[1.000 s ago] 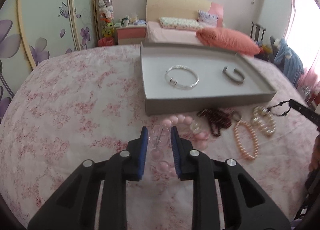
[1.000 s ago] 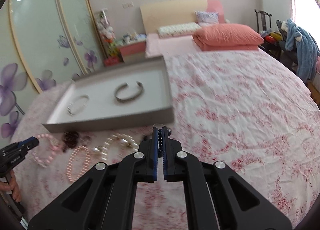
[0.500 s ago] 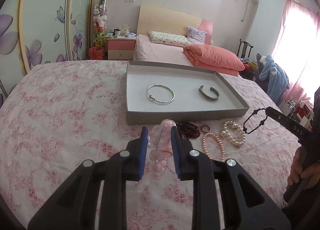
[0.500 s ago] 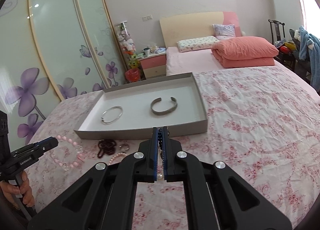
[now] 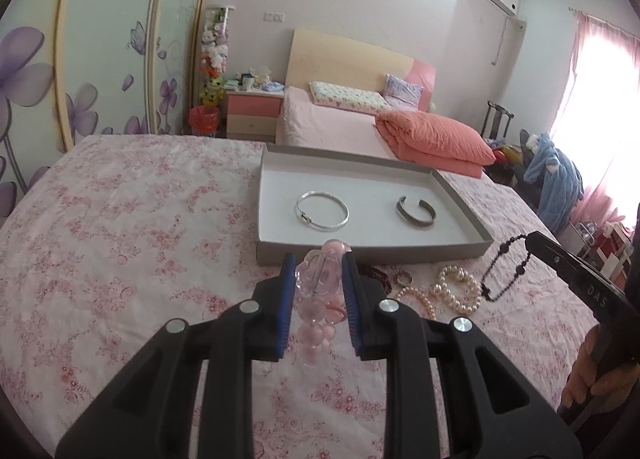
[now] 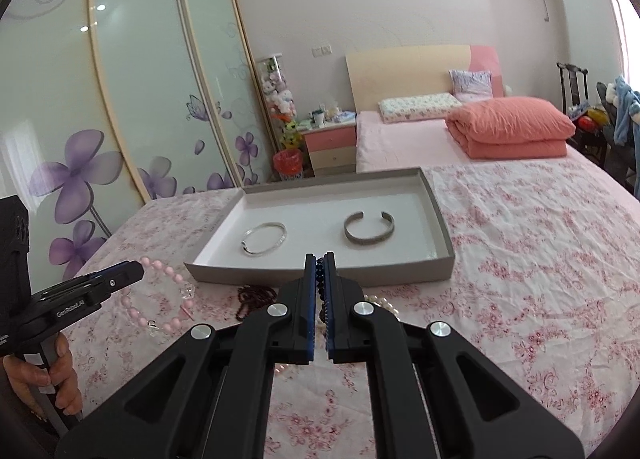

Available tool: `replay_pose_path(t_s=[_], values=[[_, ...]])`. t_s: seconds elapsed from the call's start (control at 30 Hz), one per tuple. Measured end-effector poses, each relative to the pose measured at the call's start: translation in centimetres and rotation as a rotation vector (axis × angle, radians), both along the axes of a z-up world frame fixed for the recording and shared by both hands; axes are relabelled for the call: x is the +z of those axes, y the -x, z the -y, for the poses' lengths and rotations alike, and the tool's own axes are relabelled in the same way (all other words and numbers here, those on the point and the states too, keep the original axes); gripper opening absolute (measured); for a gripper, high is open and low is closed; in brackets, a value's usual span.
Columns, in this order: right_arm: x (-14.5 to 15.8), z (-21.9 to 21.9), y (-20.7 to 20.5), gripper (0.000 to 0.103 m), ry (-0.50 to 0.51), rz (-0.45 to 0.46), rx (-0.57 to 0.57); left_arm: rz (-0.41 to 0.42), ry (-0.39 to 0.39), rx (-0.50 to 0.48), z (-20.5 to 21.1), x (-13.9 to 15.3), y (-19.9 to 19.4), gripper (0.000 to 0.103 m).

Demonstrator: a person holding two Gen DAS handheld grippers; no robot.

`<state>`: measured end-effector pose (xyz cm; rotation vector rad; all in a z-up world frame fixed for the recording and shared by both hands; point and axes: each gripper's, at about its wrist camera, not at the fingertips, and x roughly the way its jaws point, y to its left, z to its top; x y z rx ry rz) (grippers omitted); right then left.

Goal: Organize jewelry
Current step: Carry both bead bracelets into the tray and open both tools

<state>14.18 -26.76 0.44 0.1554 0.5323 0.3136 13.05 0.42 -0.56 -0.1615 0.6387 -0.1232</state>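
Jaws of the left gripper (image 5: pixel 318 273) clamp a pink bead bracelet (image 5: pixel 320 279) while the right gripper (image 6: pixel 320 259) pinches a dark bead bracelet (image 5: pixel 506 267), both above the bed (image 5: pixel 120 219) near the tray (image 5: pixel 360 249).

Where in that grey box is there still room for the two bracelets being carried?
The tray is bare along its near wall, at its left end beside the silver bangle, and between that and the dark cuff. The bedspread below its front is crowded with pearl strands.
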Motion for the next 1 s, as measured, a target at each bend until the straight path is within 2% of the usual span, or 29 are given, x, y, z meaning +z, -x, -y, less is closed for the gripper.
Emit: replay_pose_path(t_s=[0.33,0.57,0.8,1.0], values=[[1.5,-1.7,1.3,0.005,0.041,0.103,0.006,0.077,-0.052,0.025,1.7,1.8,0.9,0.024],[1.9,-2.1,1.5,0.005,0.065,0.134,0.004,0.106,-0.077,0.007,2.7,2.4,1.2,0.024],[3.2,-2.1,0.3,0.005,0.074,0.180,-0.014,0.129,-0.102,-0.013,3.5,3.2,-0.2,0.024],[3.9,-2.0,-1.6,0.005,0.064,0.199,-0.029,0.143,-0.129,-0.015,4.1,3.8,-3.1,0.024]])
